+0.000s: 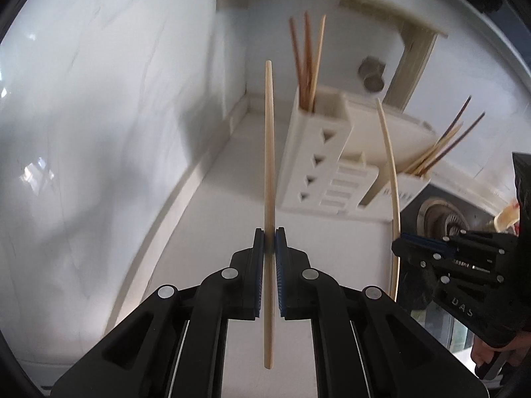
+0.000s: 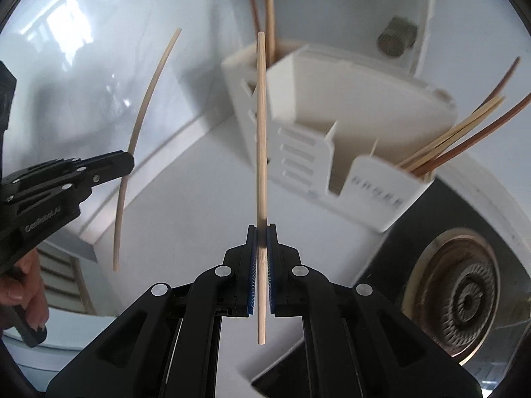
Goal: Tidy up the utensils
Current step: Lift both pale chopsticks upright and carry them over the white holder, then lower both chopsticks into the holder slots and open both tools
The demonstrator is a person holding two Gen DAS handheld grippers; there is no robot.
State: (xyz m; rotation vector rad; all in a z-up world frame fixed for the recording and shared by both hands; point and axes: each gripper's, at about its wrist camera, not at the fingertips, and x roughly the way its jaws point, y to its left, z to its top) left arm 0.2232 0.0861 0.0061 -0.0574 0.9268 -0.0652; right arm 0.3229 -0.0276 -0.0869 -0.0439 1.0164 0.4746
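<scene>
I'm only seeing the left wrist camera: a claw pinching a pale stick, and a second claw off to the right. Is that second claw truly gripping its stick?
Observer: Yes. In the right wrist view the right claw is shut on the right chopstick, with blue pads pressing both sides.
Operator: What's the round metal thing behind it?
Observer: A stove burner. It shows nearly whole there, just past the white holder.
Operator: Who is holding my claw?
Observer: A person's hand grips the handle of the left claw, which is clamped on the left chopstick.
</scene>
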